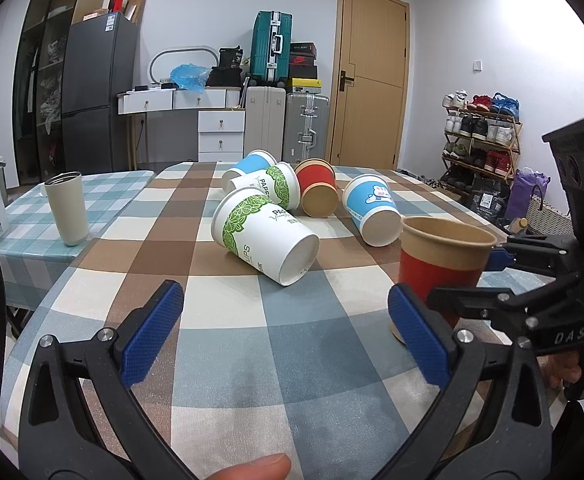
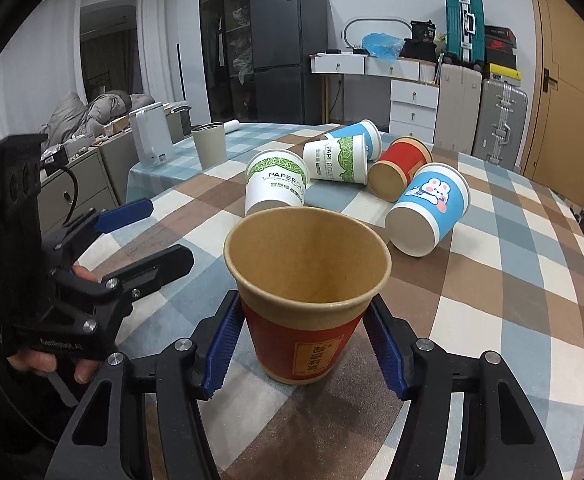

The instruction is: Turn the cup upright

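A red and brown paper cup (image 2: pixel 307 300) stands upright on the checked tablecloth (image 2: pixel 491 320), mouth up. My right gripper (image 2: pixel 305 344) is shut on the red cup's lower body, one blue pad on each side. The cup (image 1: pixel 439 264) and the right gripper's fingers (image 1: pixel 503 258) also show at the right of the left wrist view. My left gripper (image 1: pixel 288 336) is open and empty, low over the cloth to the left of the cup; it shows in the right wrist view (image 2: pixel 148 232). Several paper cups lie on their sides farther back: white-green (image 1: pixel 264 236), blue (image 1: pixel 371 210), red (image 1: pixel 317 188).
A beige tumbler (image 1: pixel 68 208) stands upright on the teal-checked side table at the left, near a white appliance (image 2: pixel 150 136). Another white-green cup (image 2: pixel 337 160) and a blue cup (image 2: pixel 357 136) lie behind. Suitcases, drawers, a fridge and a door line the far wall.
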Motion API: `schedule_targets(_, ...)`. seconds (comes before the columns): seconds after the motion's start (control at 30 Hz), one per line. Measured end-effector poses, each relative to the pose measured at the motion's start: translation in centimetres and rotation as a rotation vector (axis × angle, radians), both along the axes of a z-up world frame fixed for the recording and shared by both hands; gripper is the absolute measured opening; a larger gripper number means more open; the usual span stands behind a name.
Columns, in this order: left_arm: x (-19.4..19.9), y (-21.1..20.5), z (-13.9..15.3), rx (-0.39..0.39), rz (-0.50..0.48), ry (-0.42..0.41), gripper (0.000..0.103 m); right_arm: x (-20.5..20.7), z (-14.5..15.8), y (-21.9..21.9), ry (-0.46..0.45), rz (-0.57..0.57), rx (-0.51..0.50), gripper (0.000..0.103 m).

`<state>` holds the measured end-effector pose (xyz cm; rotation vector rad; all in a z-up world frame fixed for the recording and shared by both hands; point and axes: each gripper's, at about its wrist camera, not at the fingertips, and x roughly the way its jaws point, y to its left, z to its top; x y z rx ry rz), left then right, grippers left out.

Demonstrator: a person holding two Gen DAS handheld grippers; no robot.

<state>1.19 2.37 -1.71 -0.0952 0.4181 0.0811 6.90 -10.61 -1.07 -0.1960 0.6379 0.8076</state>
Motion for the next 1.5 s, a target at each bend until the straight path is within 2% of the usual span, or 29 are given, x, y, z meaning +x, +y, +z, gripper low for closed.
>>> schedule_targets(0.1,-0.3,0.1,0.4,0.001,0.000,-0.003,0.102,0.1,-0.1,0.5,-0.040,-0.026,-0.006,0.062)
schedule_targets(0.4,-0.4,0.1,0.4,0.001,0.000,-0.003,0.102,0.3,-0.3,1.4,-0.031,-0.013,-0.007,0.063)
schedule_targets(0.53,-0.4,0.1,0.4,0.001,0.001,-0.004,0.102,0.2,-0.1,0.6,-0.038,-0.015,0.011,0.078)
schedule_targets(0.6,-0.4,0.1,0.4,-0.001,-0.001,-0.005,0.102,0.1,0.1,-0.4,-0.039,-0.018,0.049,0.093)
schedule_targets(0.73,-0.8,0.4,0.9,-0.006,-0.004,-0.012,0.102,-0.2,0.4,-2.5,-0.053,-0.029,0.107,0.102)
schedule_targets(1.0,-1.0,0.2,1.0,-0.012,-0.012,-0.016,0.102,-1.3,0.9,-6.6,-0.103,-0.049,0.253,0.103)
schedule_targets(1.5,-1.1,-0.7,0.9,-0.005,-0.025,-0.024,0.102,-2.0,0.8,-6.9,-0.126,-0.022,0.267,0.103)
